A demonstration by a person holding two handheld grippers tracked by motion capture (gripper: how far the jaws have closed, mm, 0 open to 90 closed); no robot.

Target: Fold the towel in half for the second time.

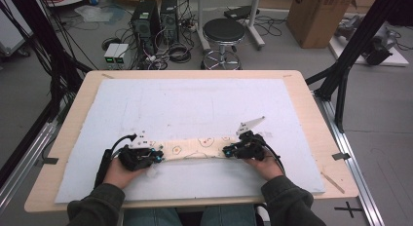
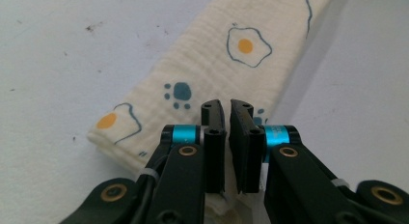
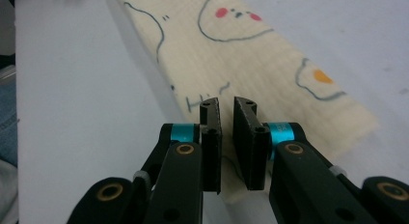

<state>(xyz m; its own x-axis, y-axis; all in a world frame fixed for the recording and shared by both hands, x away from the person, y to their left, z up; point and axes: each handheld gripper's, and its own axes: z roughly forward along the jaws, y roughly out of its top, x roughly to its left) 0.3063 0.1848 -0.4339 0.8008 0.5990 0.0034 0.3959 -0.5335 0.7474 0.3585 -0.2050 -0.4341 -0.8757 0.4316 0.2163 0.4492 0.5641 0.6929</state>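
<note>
Cream cloth (image 1: 199,148), one folded strip, pinched by two grippers' jaws.

A lab: computer towers (image 1: 156,19), cables (image 1: 170,53), rig frame (image 1: 358,38).

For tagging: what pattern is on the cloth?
Cream cloth with fried-egg and paw prints; left gripper view.

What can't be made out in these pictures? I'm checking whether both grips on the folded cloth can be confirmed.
- Left gripper, left gripper view: whether the nearly shut jaws pinch the cloth; the jaws hide its near edge.
- Right gripper, right gripper view: likewise; the cloth's corner passes under the jaws.
- High view: the cloth's ends lie beneath both grippers, and its prints are too small to read.
</note>
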